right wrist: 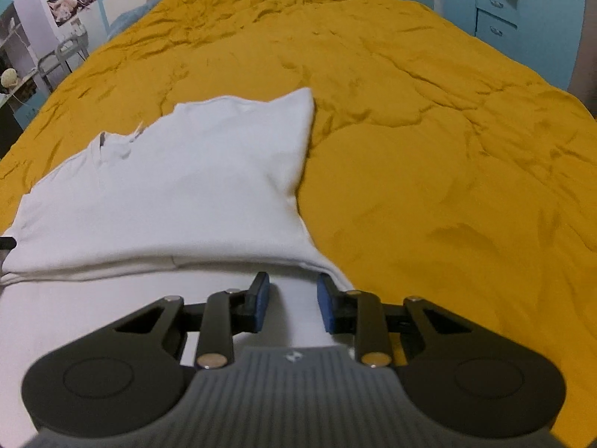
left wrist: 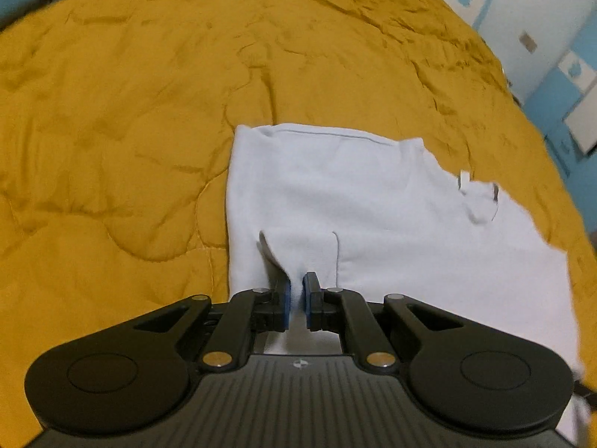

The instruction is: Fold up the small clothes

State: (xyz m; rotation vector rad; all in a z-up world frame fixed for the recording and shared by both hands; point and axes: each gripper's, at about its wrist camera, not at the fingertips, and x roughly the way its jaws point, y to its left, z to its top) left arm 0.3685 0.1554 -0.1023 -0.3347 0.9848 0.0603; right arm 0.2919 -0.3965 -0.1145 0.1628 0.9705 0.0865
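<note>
A white shirt (left wrist: 373, 205) is spread on a bed with a yellow quilt (left wrist: 112, 130). It lies on the near part of the bed, and plenty of bare quilt is left around it, so there is room for folding.

In the left wrist view, the left gripper (left wrist: 297, 291) is seen pinching a small flap of the shirt. Its blue fingers (left wrist: 285, 295) are almost together, with the white cloth squeezed between them. The flap is held tight so that it can be carried over the rest of the shirt. A fold is probably being made on this side. The collar, with its little tag, is seen toward the right side of that view.

In the right wrist view, the right gripper (right wrist: 291, 298) is at the near edge of the shirt (right wrist: 186, 186). Its fingers (right wrist: 261, 300) are set part way apart, not wide. White cloth lies between and under them, but it is not seen pressed by the pads, so nothing seems to be held there. A doubled edge of cloth sits just ahead of the fingers. That hand is probably kept close so the cloth can be steadied or picked up next.

The fold is judged to be only partly done.
</note>
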